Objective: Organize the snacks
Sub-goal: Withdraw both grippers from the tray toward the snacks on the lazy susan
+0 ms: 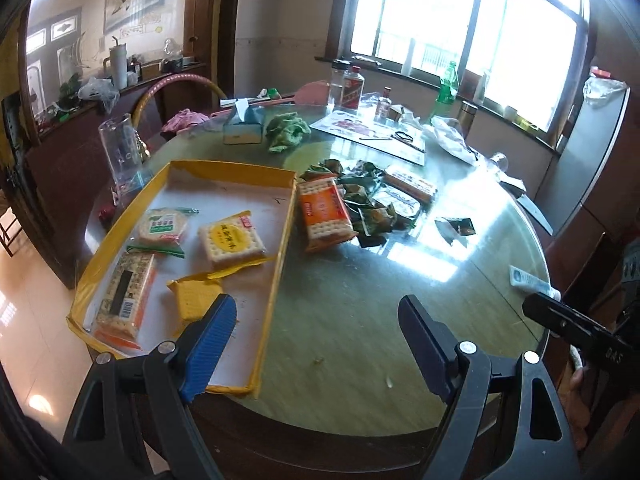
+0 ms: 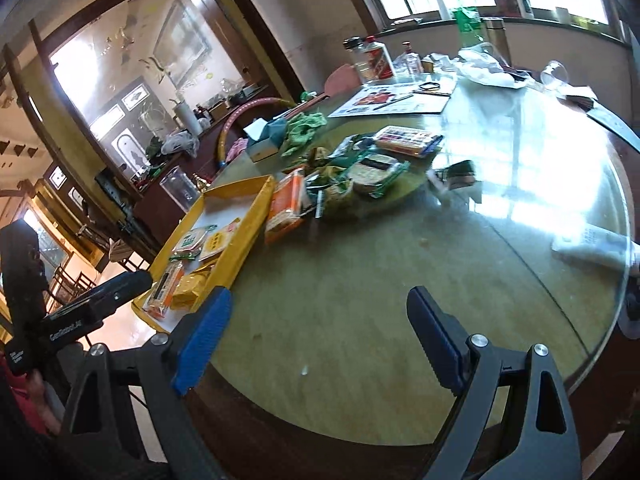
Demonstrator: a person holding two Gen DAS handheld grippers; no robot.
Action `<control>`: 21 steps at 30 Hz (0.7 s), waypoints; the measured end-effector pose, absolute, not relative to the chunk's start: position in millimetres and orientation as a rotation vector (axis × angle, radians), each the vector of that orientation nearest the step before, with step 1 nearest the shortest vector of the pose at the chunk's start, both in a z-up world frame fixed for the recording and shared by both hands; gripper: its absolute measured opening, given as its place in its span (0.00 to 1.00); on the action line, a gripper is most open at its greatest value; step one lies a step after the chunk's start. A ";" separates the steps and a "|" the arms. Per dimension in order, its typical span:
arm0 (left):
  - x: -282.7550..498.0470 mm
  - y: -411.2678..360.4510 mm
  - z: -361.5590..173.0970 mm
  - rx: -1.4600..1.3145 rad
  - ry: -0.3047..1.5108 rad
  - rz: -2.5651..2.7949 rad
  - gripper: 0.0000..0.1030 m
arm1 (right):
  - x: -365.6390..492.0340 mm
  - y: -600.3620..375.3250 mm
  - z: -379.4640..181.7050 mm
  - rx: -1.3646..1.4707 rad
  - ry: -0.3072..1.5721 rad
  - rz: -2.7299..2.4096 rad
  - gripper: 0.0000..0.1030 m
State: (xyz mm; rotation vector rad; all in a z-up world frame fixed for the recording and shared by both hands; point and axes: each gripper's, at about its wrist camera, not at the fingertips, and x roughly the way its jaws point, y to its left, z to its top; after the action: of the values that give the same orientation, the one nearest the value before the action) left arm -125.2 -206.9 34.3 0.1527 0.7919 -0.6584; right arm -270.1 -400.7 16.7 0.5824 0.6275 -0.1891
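A yellow tray (image 1: 280, 236) (image 2: 256, 208) lies on the left of the round glass table (image 1: 360, 320). It holds several biscuit packs, among them a yellow cracker pack (image 1: 230, 240) and a long cracker pack (image 1: 124, 296). Just right of the tray lies an orange cracker pack (image 1: 326, 214) (image 2: 286, 204), and behind it a heap of green-wrapped snacks (image 1: 368, 196) (image 2: 344, 184). My left gripper (image 1: 316, 316) hangs open and empty over the tray's near right corner. My right gripper (image 2: 320, 316) is open and empty above the table's near edge.
A tissue box (image 1: 243, 122), a green cloth (image 1: 286, 130), bottles (image 1: 352, 88), papers and a plastic bag (image 1: 450, 136) crowd the far side. A clear jug (image 1: 120, 152) stands left of the tray. A white tube (image 1: 528, 282) lies at the right rim.
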 end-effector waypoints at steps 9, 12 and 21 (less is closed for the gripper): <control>-124.3 -226.8 28.5 0.176 0.804 -0.673 0.81 | -270.1 -439.9 7.7 0.659 0.633 -0.228 0.84; -118.1 -232.1 24.0 0.171 0.817 -0.673 0.81 | -261.6 -453.0 2.3 0.676 0.644 -0.241 0.84; -94.0 -250.7 8.0 0.166 0.865 -0.680 0.81 | -221.7 -496.5 -14.8 0.730 0.695 -0.296 0.74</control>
State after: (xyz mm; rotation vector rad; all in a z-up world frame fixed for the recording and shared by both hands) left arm -94.0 -250.7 8.0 0.1658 0.8653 -0.6801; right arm -221.7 -496.5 -14.8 0.7304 0.6955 -0.2955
